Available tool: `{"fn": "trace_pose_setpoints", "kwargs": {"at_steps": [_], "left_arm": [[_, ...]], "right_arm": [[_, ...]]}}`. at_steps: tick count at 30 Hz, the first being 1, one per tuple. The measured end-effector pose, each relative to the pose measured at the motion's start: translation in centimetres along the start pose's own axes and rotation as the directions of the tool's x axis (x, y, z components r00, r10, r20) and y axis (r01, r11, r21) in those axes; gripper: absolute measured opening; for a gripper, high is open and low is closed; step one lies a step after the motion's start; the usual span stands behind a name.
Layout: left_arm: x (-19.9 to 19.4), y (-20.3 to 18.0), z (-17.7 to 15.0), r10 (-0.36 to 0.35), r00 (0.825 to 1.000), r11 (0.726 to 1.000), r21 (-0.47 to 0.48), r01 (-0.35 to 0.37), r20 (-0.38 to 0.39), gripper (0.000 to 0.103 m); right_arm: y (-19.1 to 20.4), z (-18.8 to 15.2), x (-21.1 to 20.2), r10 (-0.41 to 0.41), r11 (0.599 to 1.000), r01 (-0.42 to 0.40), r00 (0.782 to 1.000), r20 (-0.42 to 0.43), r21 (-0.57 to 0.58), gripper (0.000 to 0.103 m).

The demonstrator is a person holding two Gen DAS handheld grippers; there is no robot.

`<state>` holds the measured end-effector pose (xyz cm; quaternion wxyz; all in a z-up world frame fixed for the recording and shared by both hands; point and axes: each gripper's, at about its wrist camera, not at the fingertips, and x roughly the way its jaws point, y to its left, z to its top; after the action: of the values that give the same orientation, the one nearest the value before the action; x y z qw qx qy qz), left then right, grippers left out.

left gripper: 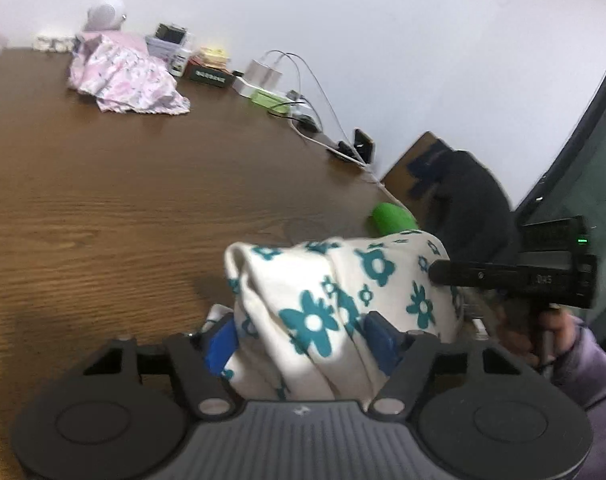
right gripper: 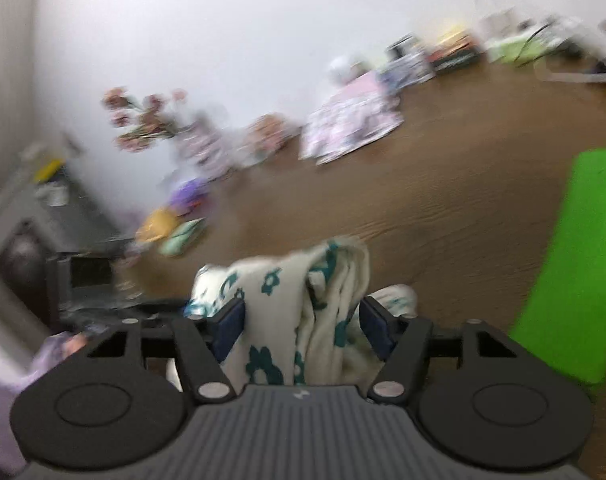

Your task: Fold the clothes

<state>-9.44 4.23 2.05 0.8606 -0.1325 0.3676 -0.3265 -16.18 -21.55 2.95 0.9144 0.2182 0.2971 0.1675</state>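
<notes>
the left gripper (left gripper: 303, 338) is pinching a bunched fold of the white garment with teal flowers (left gripper: 343, 292), its blue pads (left gripper: 223, 344) pressing the cloth from both sides. the garment is rising between the fingers and spilling forward and to the right, held up over the brown wooden table (left gripper: 103, 200). in the left wrist view the right gripper's black body (left gripper: 535, 272) is showing side-on at the right edge, touching the far right end of the same garment, with a hand (left gripper: 543, 332) in a lilac sleeve (left gripper: 591, 372) gripping its handle.

in the right wrist view, which is blurred, the right gripper (right gripper: 303, 328) is clamping the garment (right gripper: 303, 300) too, its blue pads (right gripper: 231, 324) closing on a thick gathered bundle that is standing up between the fingers. a bright green mat (right gripper: 571, 264) is lying on the table (right gripper: 423, 200) to the right of it. a pink patterned garment (left gripper: 123, 76) is sitting well apart, near the wall.
</notes>
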Motion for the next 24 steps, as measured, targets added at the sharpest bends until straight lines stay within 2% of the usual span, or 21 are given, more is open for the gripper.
{"fn": "trace_pose_setpoints", "kwargs": {"at_steps": [2,4,6,9,11,12,13,15,16,18,19,21,22,23,24], "left_arm": [[0.1,-0.4,0.0,0.026,1.0,1.0,0.01,-0.026,0.011,0.074],[-0.4,-0.6,0.2,0.06,0.998,0.998,0.003,-0.06,0.032,0.078],[-1.3,-1.5,0.6,0.118,0.988,0.993,0.001,-0.119,0.1,0.078],[-2.1,-3.3,1.3,0.206,0.96,0.978,0.003,-0.211,0.191,0.076],[-1.3,-5.4,1.6,0.262,0.94,0.962,0.021,-0.273,0.217,0.071],[-0.9,-6.4,1.7,0.289,0.929,0.952,0.03,-0.304,0.231,0.068],[-0.3,-6.6,1.4,0.304,0.925,0.947,0.037,-0.321,0.227,0.062],[0.9,-6.6,0.6,0.33,0.92,0.937,0.05,-0.347,0.212,0.058],[1.5,-6.7,0.2,0.342,0.917,0.931,0.057,-0.36,0.204,0.056],[2.7,-6.7,-0.6,0.367,0.911,0.92,0.072,-0.386,0.188,0.059],[3.3,-6.7,-1.0,0.38,0.907,0.914,0.079,-0.398,0.181,0.059],[2.9,-6.6,-1.0,0.374,0.911,0.918,0.072,-0.39,0.174,0.06],[2.5,-6.4,-0.9,0.368,0.914,0.921,0.066,-0.383,0.171,0.063],[1.8,-6.3,-0.9,0.377,0.908,0.919,0.046,-0.391,0.181,0.069],[1.1,-6.2,-0.8,0.391,0.899,0.915,0.022,-0.402,0.196,0.07]], "right_arm": [[1.6,-0.6,-0.5,-0.083,0.993,0.088,0.995,0.056,-0.084,0.071],[2.7,-1.1,-1.4,-0.146,0.979,0.162,0.981,0.128,-0.124,0.073],[3.6,-1.4,-1.8,-0.147,0.974,0.175,0.972,0.186,-0.145,0.073],[5.0,-1.7,-2.3,-0.129,0.968,0.18,0.955,0.267,-0.174,0.072],[5.9,-1.9,-2.6,-0.116,0.964,0.184,0.941,0.319,-0.193,0.059],[6.1,-2.0,-2.0,-0.12,0.962,0.187,0.944,0.307,-0.199,0.042],[6.2,-2.1,-1.0,-0.129,0.961,0.189,0.952,0.276,-0.203,0.027],[5.6,-2.6,0.6,-0.203,0.95,0.247,0.954,0.221,-0.19,0.019],[5.2,-2.8,1.3,-0.245,0.942,0.28,0.95,0.194,-0.183,0.018],[3.9,-3.3,1.9,-0.25,0.953,0.271,0.957,0.151,-0.137,0.017],[3.5,-3.5,1.9,-0.243,0.957,0.262,0.958,0.15,-0.125,0.017],[3.9,-3.7,2.0,-0.254,0.949,0.277,0.955,0.15,-0.154,0.017],[4.1,-3.7,1.9,-0.256,0.947,0.279,0.955,0.151,-0.159,0.019],[4.2,-3.7,1.7,-0.255,0.947,0.278,0.955,0.151,-0.158,0.02],[4.2,-3.5,1.5,-0.255,0.948,0.278,0.954,0.157,-0.153,0.023]]}}
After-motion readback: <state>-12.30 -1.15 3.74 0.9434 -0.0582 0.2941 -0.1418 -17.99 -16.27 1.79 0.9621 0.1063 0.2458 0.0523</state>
